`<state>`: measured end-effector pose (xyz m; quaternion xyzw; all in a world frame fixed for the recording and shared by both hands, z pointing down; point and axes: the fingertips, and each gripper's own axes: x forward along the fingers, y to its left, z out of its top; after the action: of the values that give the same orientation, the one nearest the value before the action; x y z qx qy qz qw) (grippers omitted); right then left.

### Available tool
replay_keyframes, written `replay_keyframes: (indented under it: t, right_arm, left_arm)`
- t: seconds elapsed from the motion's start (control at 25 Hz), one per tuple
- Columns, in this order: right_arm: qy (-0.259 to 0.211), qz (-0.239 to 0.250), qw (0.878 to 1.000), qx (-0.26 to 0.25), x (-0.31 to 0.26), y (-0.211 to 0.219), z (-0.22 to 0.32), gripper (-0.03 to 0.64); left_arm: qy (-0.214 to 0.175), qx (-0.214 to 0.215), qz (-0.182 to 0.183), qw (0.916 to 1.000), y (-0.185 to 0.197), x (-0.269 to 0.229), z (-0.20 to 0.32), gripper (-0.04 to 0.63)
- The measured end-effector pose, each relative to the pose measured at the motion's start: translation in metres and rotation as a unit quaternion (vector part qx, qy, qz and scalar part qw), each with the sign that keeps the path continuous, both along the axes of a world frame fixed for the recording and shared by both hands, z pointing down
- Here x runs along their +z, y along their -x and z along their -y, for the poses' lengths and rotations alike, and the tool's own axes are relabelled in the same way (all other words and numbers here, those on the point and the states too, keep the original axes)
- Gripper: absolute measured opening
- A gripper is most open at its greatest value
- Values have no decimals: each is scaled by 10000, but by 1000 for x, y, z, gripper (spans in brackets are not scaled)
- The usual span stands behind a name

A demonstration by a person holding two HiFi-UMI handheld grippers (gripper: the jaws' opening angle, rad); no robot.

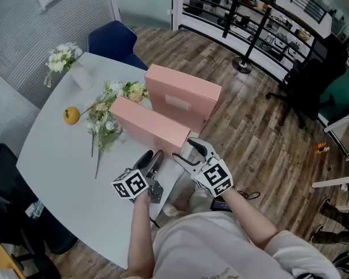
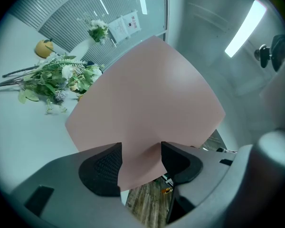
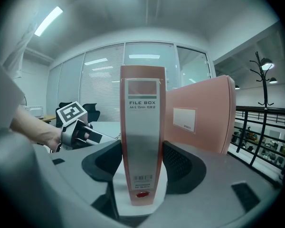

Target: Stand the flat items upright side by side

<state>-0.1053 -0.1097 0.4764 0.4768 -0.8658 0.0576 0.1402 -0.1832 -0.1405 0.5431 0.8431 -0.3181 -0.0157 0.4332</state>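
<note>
Two pink file boxes are on the white table. The far box stands upright, its label side showing in the right gripper view. The near box stands beside it at the table's front edge, its "FILE BOX" spine upright and facing me. My right gripper is shut on that spine end, a pad against each side. My left gripper is shut on a near corner of the same box, which fills most of its view.
Loose flowers and an orange fruit lie left of the boxes, and a small bouquet is at the far edge. A blue chair stands behind the table, a black chair to its left. Wooden floor lies to the right.
</note>
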Motion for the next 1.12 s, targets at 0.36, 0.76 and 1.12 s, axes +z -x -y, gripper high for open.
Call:
replay_keyframes:
  t: [0.36, 0.76, 1.12]
  right_arm:
    - [34, -118, 9999, -20, 0, -9, 1, 279]
    - [98, -173, 9998, -67, 2, -30, 7, 278]
    - [114, -209, 9997, -106, 2, -52, 16, 278]
  left_arm:
    - [70, 72, 0, 10000, -12, 4, 0, 259]
    - [79, 140, -45, 9999, -32, 6, 6, 261]
    - [81, 204, -54, 9997, -54, 7, 14, 261]
